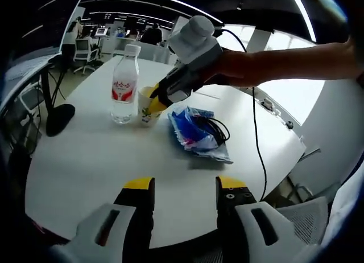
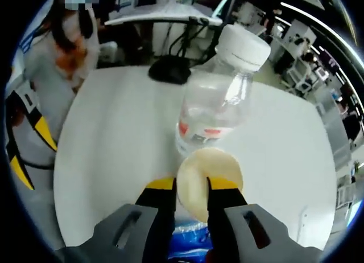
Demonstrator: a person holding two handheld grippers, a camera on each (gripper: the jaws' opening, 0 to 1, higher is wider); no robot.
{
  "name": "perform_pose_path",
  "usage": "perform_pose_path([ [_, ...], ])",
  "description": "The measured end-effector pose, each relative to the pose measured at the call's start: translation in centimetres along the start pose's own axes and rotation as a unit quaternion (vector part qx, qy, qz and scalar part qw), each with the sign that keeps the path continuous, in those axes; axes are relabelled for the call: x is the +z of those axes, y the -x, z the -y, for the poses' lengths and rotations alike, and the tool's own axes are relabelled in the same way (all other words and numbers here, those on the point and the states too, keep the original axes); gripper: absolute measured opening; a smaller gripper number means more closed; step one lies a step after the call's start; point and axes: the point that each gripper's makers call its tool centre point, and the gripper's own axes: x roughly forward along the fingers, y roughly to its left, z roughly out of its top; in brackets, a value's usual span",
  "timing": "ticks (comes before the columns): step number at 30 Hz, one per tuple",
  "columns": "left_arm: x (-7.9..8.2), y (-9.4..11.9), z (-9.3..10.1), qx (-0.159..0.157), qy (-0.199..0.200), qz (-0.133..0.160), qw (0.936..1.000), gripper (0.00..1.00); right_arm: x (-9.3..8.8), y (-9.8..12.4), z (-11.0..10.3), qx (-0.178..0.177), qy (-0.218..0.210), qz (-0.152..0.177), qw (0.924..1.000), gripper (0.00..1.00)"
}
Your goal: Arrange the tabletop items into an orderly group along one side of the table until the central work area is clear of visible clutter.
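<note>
**Cup gripped beside bottle, table partly grouped**

Yellow-tipped jaws of the left gripper (image 1: pixel 185 186) sit lowest in the left gripper view, spread wide, nothing between them, hovering over bare white table (image 1: pixel 85 166) at the near edge.

Right gripper (image 2: pixel 190 186) has its jaws closed narrow on the rim wall of a paper cup (image 2: pixel 207 177); in the right gripper view one jaw sits outside the cup, the other looks to be inside the mouth. In the left gripper view that same gripper reaches in from the right, with the person's bare forearm (image 1: pixel 284 64) stretched across above the table, angled down toward the cup (image 1: pixel 148 106).

Water bottle (image 1: pixel 124 83) stands upright, cap on, just beside the cup, touching or nearly so, cannot tell which. Blue snack bag (image 1: pixel 196 132) lies flat near the cup on its other side, with a coil of black cable (image 1: pixel 213 129) on top of it. Black round lamp or monitor base (image 1: pixel 60 118) rests at the table's far left edge.

Progress, as a judgement: bottle, cup and bag are already close together, so grouping is partway. They sit toward the table's middle-back, not clearly along one side. Left to do: place the cup, shift the bag and cable to the group, maybe move everything to an edge.
</note>
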Motion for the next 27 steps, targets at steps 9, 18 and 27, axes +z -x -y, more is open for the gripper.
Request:
perform_pose_path([
  [9,0.8,0.2,0.1,0.000,0.003,0.005,1.0000,0.42,0.1,0.9,-0.9,-0.005,-0.002,0.007,1.0000,0.23],
  [18,1.3,0.0,0.7,-0.004,-0.003,0.006,1.0000,0.42,0.0,3.6,-1.4,-0.022,-0.021,0.050,0.9983,0.28],
  [27,0.9,0.2,1.3,-0.004,0.007,0.003,1.0000,0.42,-0.7,6.8,-1.5,-0.033,-0.065,0.100,0.9923,0.30],
])
